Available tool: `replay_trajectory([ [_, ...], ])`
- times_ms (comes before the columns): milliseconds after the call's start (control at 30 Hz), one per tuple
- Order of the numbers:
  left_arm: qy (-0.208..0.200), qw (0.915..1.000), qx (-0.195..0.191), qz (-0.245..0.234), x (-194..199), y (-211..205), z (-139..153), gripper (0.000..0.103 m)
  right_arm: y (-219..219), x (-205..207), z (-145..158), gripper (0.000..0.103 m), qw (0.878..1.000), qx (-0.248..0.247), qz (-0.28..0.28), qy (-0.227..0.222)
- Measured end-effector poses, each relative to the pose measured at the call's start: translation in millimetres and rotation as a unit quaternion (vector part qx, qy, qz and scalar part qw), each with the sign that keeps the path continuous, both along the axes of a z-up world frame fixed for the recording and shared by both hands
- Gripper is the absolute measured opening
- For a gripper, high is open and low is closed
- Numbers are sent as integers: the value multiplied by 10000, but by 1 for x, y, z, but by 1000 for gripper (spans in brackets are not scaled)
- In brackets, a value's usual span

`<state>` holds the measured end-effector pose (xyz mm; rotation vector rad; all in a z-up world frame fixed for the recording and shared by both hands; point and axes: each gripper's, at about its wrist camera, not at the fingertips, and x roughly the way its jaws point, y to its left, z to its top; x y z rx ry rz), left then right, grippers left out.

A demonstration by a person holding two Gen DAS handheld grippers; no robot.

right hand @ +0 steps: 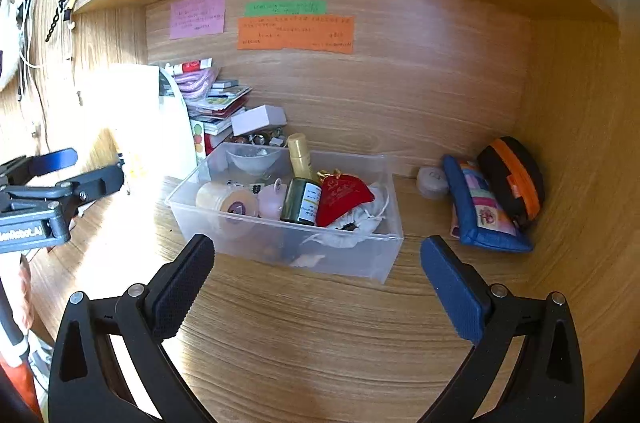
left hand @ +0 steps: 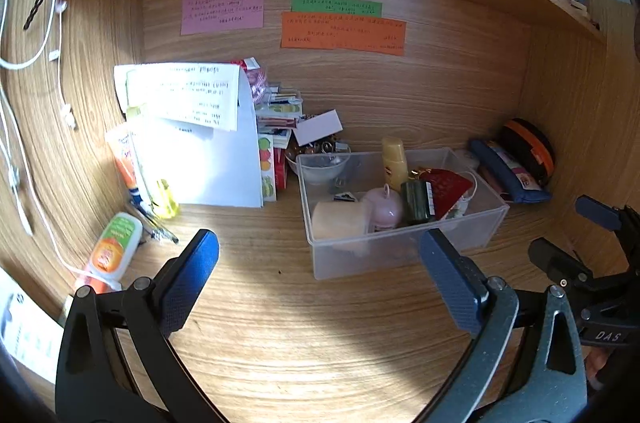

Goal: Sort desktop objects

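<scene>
both claws spread wide and holding nothing: left claw (left hand: 320, 275), right claw (right hand: 318, 283), hovering over bare table (right hand: 320, 343). clear bin (right hand: 384, 263) mid-table already holds tape roll (right hand: 228, 203), pink pig (right hand: 272, 205), dark bottle (right hand: 302, 201), red pouch (right hand: 344, 197). sorting looks partly done. left out: blue pouch (right hand: 480, 211) and black-orange case (right hand: 516, 179) at right, tubes (left hand: 114, 247) and pens at left.

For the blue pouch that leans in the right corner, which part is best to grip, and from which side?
Grip the blue pouch by its thick front edge, coming from the front with the open right tongs. It leans back against the black-and-orange case, so probably only that near edge is free.
</scene>
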<state>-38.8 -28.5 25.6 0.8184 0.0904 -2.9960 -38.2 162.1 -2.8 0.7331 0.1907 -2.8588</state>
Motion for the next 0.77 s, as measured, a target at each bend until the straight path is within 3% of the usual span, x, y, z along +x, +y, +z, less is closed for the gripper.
replay_trajectory([
  [300, 16, 9998, -158, 91, 3, 11, -15, 102, -6, 14, -9, 103, 9988, 223, -338, 258],
  [767, 178, 9992, -342, -69, -3, 26, -19, 102, 7, 1, -21, 103, 9987, 70, -493, 42],
])
